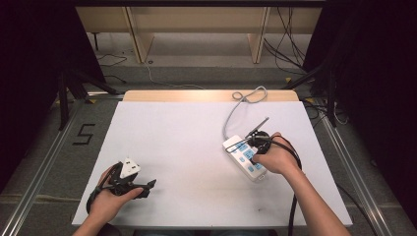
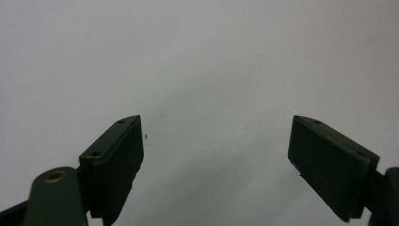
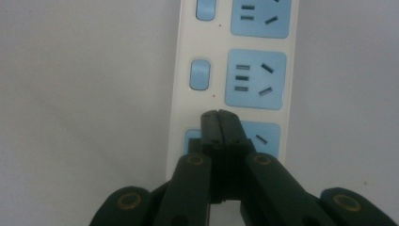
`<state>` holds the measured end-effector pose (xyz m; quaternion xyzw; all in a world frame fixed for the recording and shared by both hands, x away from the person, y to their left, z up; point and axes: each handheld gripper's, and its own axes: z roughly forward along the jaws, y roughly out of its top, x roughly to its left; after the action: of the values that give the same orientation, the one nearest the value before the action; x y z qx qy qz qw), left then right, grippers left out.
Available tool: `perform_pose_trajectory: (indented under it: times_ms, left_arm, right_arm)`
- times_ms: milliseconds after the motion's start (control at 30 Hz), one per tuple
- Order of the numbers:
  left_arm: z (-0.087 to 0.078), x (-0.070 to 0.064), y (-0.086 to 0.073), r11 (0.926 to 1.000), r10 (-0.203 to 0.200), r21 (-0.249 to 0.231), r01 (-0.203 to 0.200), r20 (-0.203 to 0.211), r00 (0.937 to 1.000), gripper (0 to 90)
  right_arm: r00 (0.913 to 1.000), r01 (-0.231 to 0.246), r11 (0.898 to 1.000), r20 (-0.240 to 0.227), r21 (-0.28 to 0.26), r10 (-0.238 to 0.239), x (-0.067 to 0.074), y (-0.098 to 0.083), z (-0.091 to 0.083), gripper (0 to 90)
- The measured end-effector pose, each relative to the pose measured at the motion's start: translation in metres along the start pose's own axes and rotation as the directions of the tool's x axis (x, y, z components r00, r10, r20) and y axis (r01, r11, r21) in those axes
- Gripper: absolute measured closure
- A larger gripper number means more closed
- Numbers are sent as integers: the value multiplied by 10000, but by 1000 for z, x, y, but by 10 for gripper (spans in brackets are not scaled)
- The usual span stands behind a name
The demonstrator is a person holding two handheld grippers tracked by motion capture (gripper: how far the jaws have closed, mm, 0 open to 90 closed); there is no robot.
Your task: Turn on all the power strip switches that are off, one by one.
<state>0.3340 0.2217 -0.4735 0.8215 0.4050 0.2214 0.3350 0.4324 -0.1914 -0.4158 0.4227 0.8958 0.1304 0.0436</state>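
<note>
Step in hand looks like pressing a switch on the power strip (image 1: 244,157), which lies toward the right edge of the counter (image 1: 187,147), its cable running to the far edge. Right gripper (image 3: 219,115) has jaws fully closed, holding nothing, tips over the strip's nearest blue switch (image 3: 190,140); contact unclear. Left gripper (image 2: 216,141) rests near the front left corner, jaws wide apart, empty. Next probably: push straight down on that switch, then lift off.

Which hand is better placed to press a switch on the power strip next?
Right. The right gripper, jaws shut, is over the power strip beside a blue switch. The left gripper is open above bare table, far off.
</note>
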Motion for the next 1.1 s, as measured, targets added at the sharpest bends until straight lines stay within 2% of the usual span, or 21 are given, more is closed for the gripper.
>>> perform_pose_trajectory:
  times_ms: [633, 1100]
  left_arm:
    - [0, 0, 0, 10000, -4, 11, 4, 14, 10000, 185]
    - [0, 0, 0, 10000, -13, -18, 13, 11, 10000, 186]
  right_arm:
    - [9997, 194, 9995, -154, 240, -190, 8, -2, 7, 900]
    - [9994, 340, 9989, 68, 323, -342, 11, -1, 9, 900]
